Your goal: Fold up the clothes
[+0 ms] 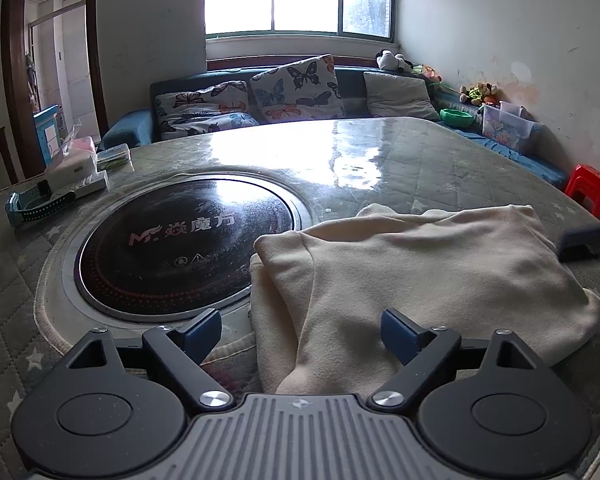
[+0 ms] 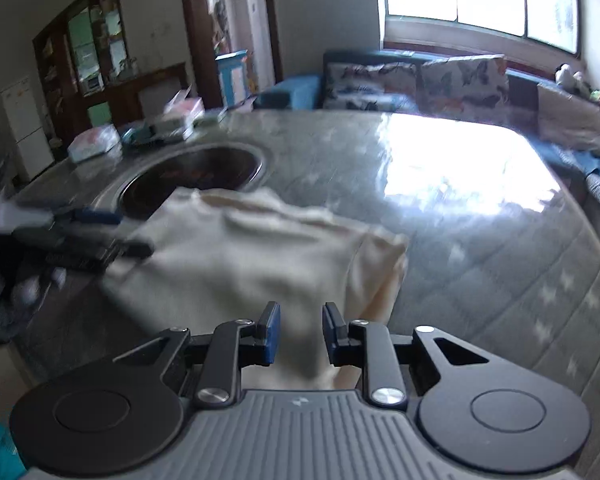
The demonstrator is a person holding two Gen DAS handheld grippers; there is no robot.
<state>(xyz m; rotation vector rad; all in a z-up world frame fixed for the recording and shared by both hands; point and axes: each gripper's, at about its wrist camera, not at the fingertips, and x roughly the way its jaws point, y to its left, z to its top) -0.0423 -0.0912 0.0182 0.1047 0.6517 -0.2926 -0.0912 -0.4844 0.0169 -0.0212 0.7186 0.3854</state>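
- The left gripper (image 1: 302, 334) is wide open, empty, over the near edge of the cream garment (image 1: 428, 276).
- The right gripper (image 2: 299, 334) is slightly parted, holding nothing.
- The garment lies folded on the counter (image 1: 380, 152), beside the round cooktop (image 1: 184, 236).

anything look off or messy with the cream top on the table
The cream garment is folded unevenly: a lower layer sticks out along its left edge, which overlaps the round black hotplate. Nothing looks spilled or damaged.

Cream garment (image 1: 420, 276), soft and fleecy, folded into a rough stack, lying flat near the table's edge; possibly a sweatshirt.
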